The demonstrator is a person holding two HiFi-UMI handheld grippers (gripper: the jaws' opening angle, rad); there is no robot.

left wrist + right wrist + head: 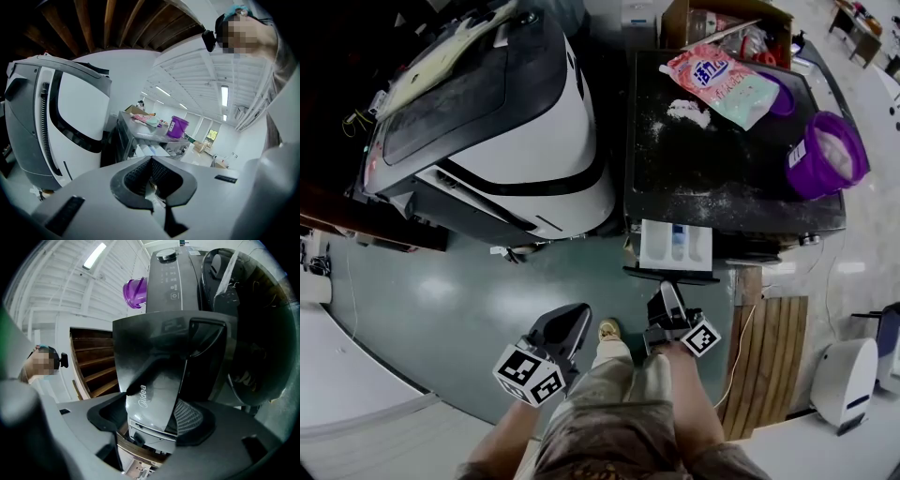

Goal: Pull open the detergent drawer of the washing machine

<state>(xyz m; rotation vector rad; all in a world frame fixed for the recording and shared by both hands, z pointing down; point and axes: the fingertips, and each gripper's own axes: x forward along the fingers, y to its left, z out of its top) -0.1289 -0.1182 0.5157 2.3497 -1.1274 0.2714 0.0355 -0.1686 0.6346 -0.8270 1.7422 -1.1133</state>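
Detergent drawer [675, 246] stands well out of the washing machine [731, 178], front pinched in the right hand-held gripper [666, 298], so likely only a short, straight final pull remains.

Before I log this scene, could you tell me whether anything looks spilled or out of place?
Yes: white powder is spilled on the washer's dark top, a clump beside the flat-lying bag and specks scattered toward the open drawer.

Logging black washing machine top [712, 178] speckled with white powder. Recording white detergent drawer [675, 246] with blue insert, purple bucket [825, 155], pink-and-mint bag [722, 84]. Noting black-and-white square markers on left gripper [577, 314] and right gripper [666, 292].
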